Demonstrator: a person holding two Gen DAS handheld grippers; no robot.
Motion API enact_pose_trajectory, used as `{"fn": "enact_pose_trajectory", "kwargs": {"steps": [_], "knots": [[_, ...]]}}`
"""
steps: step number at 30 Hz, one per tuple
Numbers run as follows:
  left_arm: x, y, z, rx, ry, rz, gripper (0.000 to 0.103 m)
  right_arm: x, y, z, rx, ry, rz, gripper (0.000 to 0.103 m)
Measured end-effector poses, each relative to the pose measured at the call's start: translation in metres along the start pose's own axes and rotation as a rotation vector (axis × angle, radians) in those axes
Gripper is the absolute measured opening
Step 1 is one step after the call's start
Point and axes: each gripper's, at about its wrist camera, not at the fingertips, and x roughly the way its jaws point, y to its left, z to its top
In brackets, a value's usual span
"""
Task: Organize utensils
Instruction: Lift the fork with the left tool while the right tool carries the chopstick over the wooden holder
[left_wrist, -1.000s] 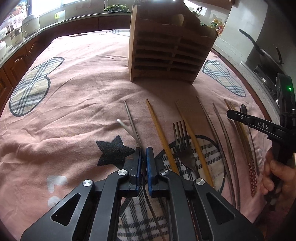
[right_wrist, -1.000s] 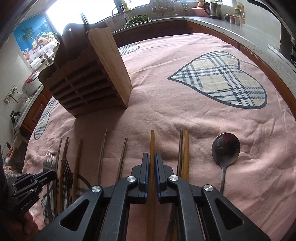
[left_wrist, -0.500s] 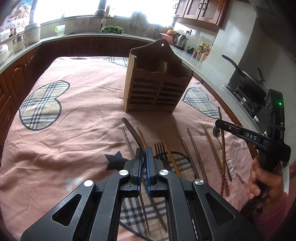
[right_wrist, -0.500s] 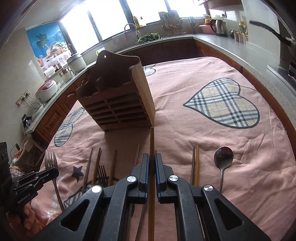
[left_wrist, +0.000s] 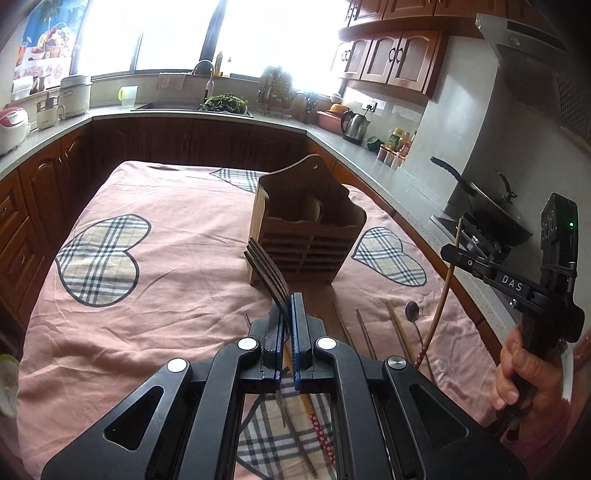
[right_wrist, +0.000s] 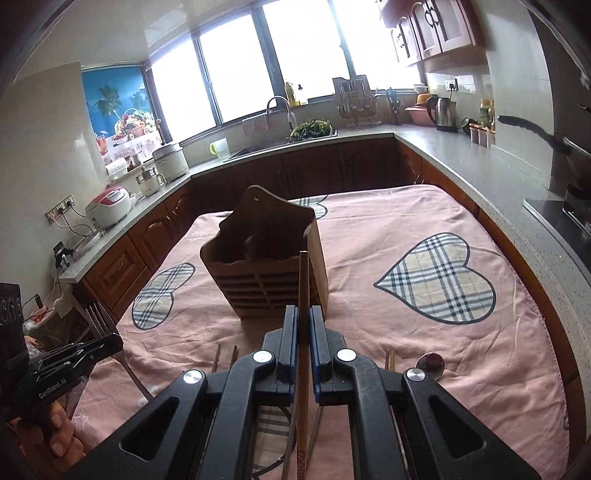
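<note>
My left gripper (left_wrist: 289, 308) is shut on a metal fork (left_wrist: 266, 271), tines up and forward, held above the table; it also shows at the left of the right wrist view (right_wrist: 101, 319). My right gripper (right_wrist: 303, 317) is shut on a wooden chopstick (right_wrist: 303, 288), raised, tip toward the wooden utensil holder (right_wrist: 266, 273). The holder (left_wrist: 308, 236) stands mid-table ahead of both grippers. The chopstick also shows in the left wrist view (left_wrist: 445, 280). More chopsticks (left_wrist: 364, 332) and a spoon (left_wrist: 411, 308) lie on the cloth below.
A pink tablecloth with plaid hearts (right_wrist: 439, 280) covers the table. Kitchen counters surround it, with a sink (right_wrist: 310, 129), rice cooker (right_wrist: 109, 205), kettle (right_wrist: 445, 110) and a pan on the stove (left_wrist: 476, 195) at the right.
Both grippers have risen well above the table with their utensils, the fork in the left and the chopstick in the right, and now face the holder from higher up.
</note>
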Motion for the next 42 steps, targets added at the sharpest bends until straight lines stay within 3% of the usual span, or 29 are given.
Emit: {"fn": "enact_pose_trajectory", "kwargs": {"steps": [6, 18, 25, 31, 42], "knots": [[-0.005, -0.007, 0.036, 0.018, -0.079, -0.011, 0.003, -0.010, -0.001, 0.026, 0.025, -0.108, 0.002, 0.006], [0.016, -0.011, 0.141, 0.037, -0.264, -0.001, 0.003, 0.002, 0.009, 0.125, 0.059, -0.333, 0.037, 0.006], [0.045, 0.000, 0.182, 0.004, -0.316, 0.020, 0.003, 0.028, 0.007, 0.161, 0.075, -0.380, 0.037, 0.006], [0.085, 0.012, 0.182, -0.041, -0.294, 0.031, 0.003, 0.067, 0.003, 0.151, 0.082, -0.353, 0.041, 0.006], [0.153, 0.027, 0.136, -0.066, -0.188, 0.048, 0.003, 0.127, -0.011, 0.107, 0.081, -0.278, 0.032, 0.006]]}}
